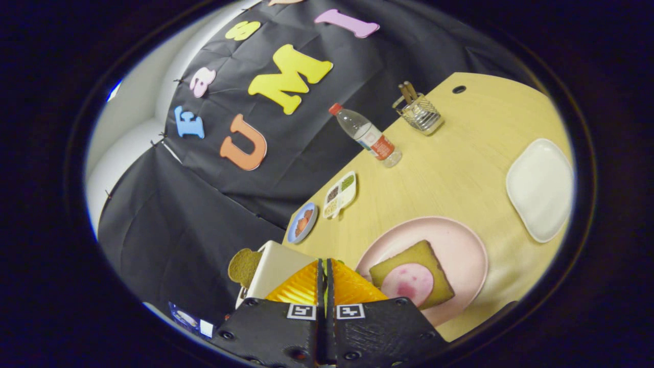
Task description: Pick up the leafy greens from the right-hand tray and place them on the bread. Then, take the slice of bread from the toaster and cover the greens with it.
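Toaster (273, 273) sits just ahead of the fingers and to their left, with a bread slice (243, 266) standing out of its slot, so it is ready to be lifted later. Gripper (325, 273) is clenched: the two fingers meet, with a thin sliver of green showing in the seam, which I judge to be the greens, though too little shows to be sure. Just right of the fingertips lies a pink plate (460, 243) carrying the base bread (414, 278), topped with a round pink slice (407, 283), face-up to receive the greens. Further right, well beyond the plate, the white tray (540, 189) looks bare. The gripper is rolled strongly, so the table (439, 168) appears tilted, and it points down over the toaster's edge, not yet above the bread.
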